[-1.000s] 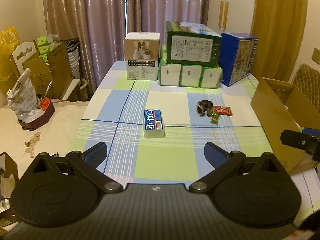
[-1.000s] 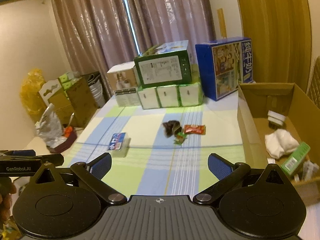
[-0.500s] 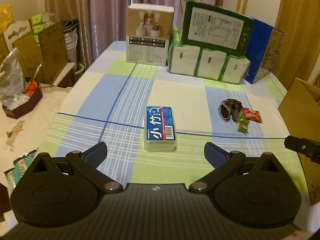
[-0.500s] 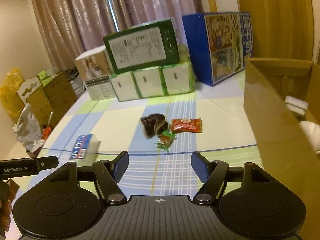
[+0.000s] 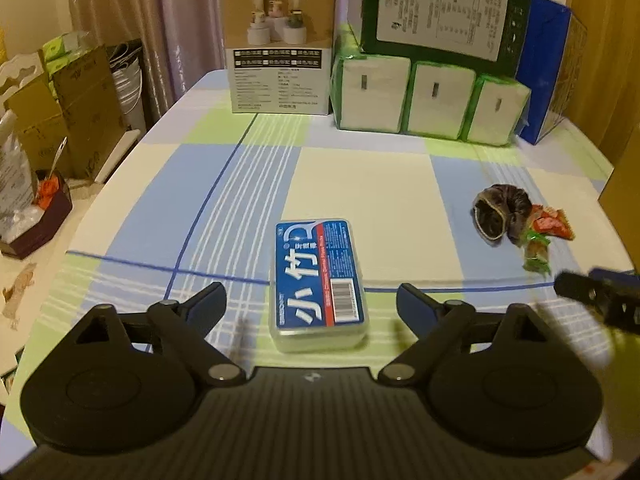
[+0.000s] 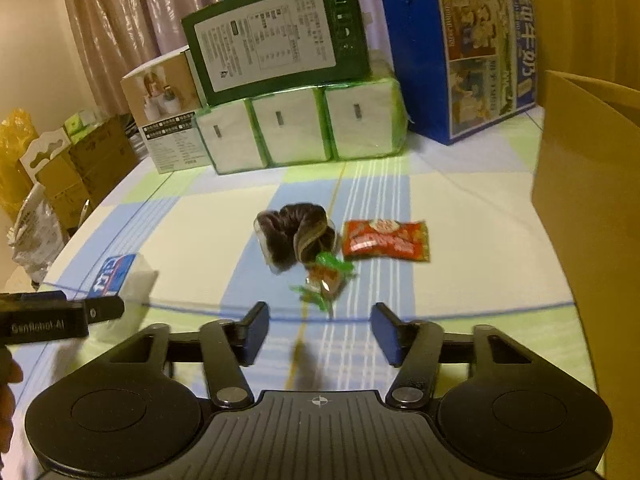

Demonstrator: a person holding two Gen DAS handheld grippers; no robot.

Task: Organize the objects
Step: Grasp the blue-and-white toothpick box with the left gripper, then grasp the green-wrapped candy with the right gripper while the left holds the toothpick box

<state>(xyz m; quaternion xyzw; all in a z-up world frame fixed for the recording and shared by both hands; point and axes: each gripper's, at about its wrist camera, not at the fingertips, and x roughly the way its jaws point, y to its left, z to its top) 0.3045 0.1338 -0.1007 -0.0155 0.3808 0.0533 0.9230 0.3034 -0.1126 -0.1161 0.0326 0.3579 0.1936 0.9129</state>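
Note:
A clear flat box with a blue label (image 5: 319,280) lies on the checked tablecloth, its near end between the fingers of my open left gripper (image 5: 312,306), which touch nothing. Off to the right lie a dark scrunchie (image 5: 502,214), a red snack packet (image 5: 554,224) and a green-wrapped candy (image 5: 536,254). In the right wrist view my right gripper (image 6: 320,334) is open just short of the green candy (image 6: 326,278), with the scrunchie (image 6: 296,240) and red packet (image 6: 386,240) behind it. The blue-label box (image 6: 114,276) shows at left.
Stacked along the table's far edge are a beige carton (image 5: 280,44), a green box (image 6: 276,36) on white tissue packs (image 6: 300,130), and a blue milk carton (image 6: 476,48). A brown cardboard box wall (image 6: 588,184) rises at right. Cartons and bags crowd the floor at left (image 5: 68,112).
Both grippers have moved forward and lower toward the table. The left now straddles the blue-label box's near end; the right has narrowed its opening and closed in on the candy.

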